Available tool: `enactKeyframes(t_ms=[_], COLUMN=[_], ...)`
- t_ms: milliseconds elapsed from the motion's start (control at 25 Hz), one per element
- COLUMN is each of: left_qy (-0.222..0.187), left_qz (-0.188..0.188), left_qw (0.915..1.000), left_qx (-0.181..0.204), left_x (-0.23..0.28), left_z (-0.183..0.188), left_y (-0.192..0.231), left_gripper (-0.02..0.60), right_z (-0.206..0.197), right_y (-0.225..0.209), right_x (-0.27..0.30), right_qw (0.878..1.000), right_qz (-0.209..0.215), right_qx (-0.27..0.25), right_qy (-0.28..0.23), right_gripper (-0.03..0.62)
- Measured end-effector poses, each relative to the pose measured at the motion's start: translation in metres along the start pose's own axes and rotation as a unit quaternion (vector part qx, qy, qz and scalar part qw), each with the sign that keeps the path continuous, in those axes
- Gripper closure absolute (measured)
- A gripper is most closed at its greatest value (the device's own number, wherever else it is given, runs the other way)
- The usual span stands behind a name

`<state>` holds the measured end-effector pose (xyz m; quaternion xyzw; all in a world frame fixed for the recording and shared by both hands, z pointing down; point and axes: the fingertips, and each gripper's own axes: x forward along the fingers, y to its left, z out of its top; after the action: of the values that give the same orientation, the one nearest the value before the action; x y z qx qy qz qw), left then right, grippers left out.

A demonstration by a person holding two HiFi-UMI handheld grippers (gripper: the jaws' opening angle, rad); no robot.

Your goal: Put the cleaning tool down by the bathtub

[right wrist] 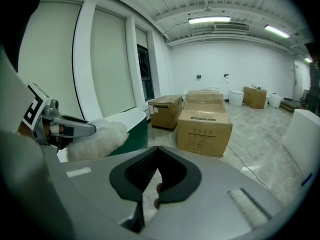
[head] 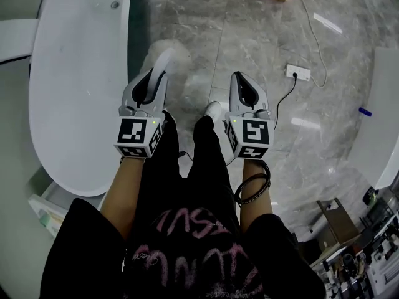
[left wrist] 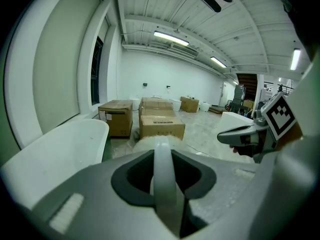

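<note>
Duster point(head: 172, 53), fluffy-headed with a slim white handle point(left wrist: 163, 176), is clamped in the left gripper point(head: 154, 80). Its head hangs in the air over the marble floor point(head: 268, 36), just beside the white bathtub point(head: 75, 86), while the right gripper point(head: 240, 83) has its jaws drawn together on nothing. Risk, as I judge it, lies in letting go from this height: the smooth handle could slip free early and the tool could bounce or roll away from the tub, or tip against its side, unless it is lowered to the floor first.
</note>
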<state>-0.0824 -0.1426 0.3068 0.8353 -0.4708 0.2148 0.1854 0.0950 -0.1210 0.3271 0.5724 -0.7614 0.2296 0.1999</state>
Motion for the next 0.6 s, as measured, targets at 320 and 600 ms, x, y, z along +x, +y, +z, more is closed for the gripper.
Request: enactKeyframes(t_ms=[320,600], left_qy=[0.006,0.04], left_qz=[-0.002,-0.01], left_qw=[1.0,0.9991], left_qx=[-0.005,-0.005], left_x=[0.03,0.054], left_z=[-0.021,-0.083], left_y=[0.012,0.013], left_gripper=[0.492,0.492], right_z=[-0.024,-0.072], right_y=[-0.009,-0.012], right_x=[0.03,0.05], right_qw=[1.0,0.999], right_qz=[-0.001,-0.003], right_qx=[0.024,0.023], right_qy=[0.009,0.039], right_gripper=[0.577,0.577])
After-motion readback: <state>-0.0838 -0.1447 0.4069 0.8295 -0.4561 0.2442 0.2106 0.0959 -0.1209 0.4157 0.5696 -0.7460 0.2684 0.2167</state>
